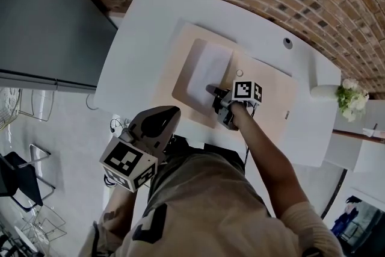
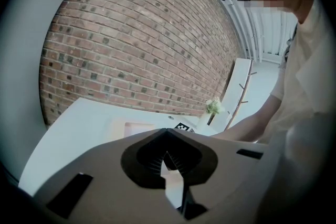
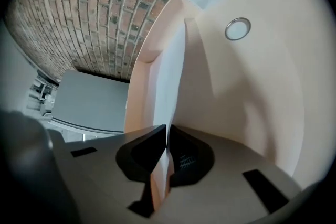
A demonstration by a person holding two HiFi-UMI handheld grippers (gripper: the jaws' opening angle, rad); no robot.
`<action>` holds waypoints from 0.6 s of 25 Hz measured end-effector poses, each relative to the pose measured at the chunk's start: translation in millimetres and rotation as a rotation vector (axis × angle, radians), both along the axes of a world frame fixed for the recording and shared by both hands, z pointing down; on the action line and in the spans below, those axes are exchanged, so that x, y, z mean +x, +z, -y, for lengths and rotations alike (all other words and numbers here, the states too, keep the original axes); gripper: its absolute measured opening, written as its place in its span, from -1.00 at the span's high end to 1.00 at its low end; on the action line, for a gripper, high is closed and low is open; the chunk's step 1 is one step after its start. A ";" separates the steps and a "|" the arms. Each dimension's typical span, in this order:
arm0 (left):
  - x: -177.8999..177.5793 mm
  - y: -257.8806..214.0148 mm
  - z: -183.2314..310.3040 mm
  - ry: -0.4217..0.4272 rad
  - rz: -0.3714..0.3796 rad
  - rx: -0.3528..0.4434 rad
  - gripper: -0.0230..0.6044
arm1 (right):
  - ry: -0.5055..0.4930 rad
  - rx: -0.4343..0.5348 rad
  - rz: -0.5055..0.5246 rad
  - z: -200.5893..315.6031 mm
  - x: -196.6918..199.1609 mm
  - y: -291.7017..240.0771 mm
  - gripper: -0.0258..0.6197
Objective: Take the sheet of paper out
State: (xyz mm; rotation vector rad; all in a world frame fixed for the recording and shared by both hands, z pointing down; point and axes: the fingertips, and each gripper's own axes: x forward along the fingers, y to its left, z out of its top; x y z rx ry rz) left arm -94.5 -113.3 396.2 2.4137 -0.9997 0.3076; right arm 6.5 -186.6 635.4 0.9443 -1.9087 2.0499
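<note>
With my right gripper [image 3: 167,134] I'm clamping the near edge of the one sheet [image 3: 170,68] lying in the one folder [image 1: 183,78] on the table [image 1: 138,27], arm stretching forward and down, while I'm holding my left gripper [image 2: 166,153], jaws pressed together and empty, by my waist.

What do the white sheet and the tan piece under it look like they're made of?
Sheet of paper: thin matte white paper, it seems; its edge curves where the right gripper pinches it. Tan piece: probably matte card or kraft board; flat, dull, rounded corners, no shine.
</note>
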 end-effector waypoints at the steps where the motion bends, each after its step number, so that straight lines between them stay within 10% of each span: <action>1: 0.4 0.6 0.1 0.002 0.001 0.000 0.88 | -0.001 -0.003 -0.007 -1.1 0.8 1.6 0.82; 15: -2.2 -3.9 -3.1 -0.002 -0.001 0.013 0.88 | -0.032 0.008 -0.054 -9.2 3.3 2.3 0.84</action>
